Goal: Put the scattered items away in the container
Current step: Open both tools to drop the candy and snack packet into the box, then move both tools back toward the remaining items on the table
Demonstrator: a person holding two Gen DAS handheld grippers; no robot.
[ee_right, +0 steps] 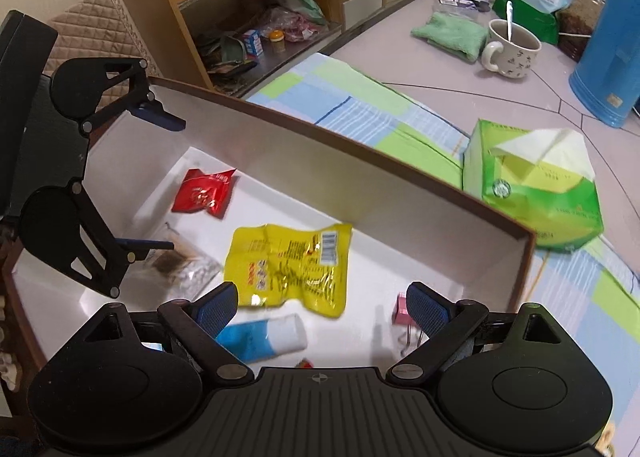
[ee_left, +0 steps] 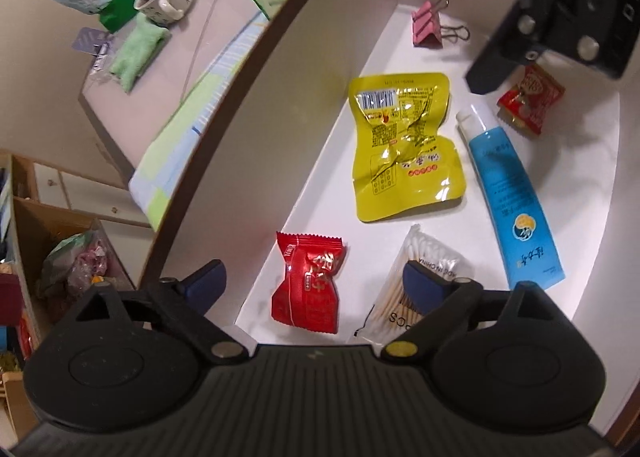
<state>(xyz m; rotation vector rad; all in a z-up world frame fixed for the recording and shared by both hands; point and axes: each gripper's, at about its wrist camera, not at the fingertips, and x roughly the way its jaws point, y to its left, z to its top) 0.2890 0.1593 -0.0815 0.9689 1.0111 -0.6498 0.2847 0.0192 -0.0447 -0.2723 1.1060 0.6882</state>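
Both my tongs hang over the box (ee_left: 304, 69), spread wide with nothing between them.

Just ahead of my left tongs (ee_left: 316, 287), between the two fingers, lies a red candy (ee_left: 308, 281) on the white floor of the box; the right finger overlaps a pack of swabs (ee_left: 424, 257). Farther out sits the yellow packet (ee_left: 404, 145), with the blue tube (ee_left: 512, 201) beside it to the right. Beyond those, a second red candy (ee_left: 532, 97) lies partly under my right tongs (ee_left: 452, 17), and a pink clip (ee_left: 428, 29) lies near the far wall.

From my right tongs (ee_right: 320, 309), the tube (ee_right: 264, 337) lies closest, by the left finger, and the clip (ee_right: 400, 309) is against the right finger. Past the wall, on the desk (ee_right: 400, 69), stand a tissue pack (ee_right: 536, 193) and a mug (ee_right: 512, 49).
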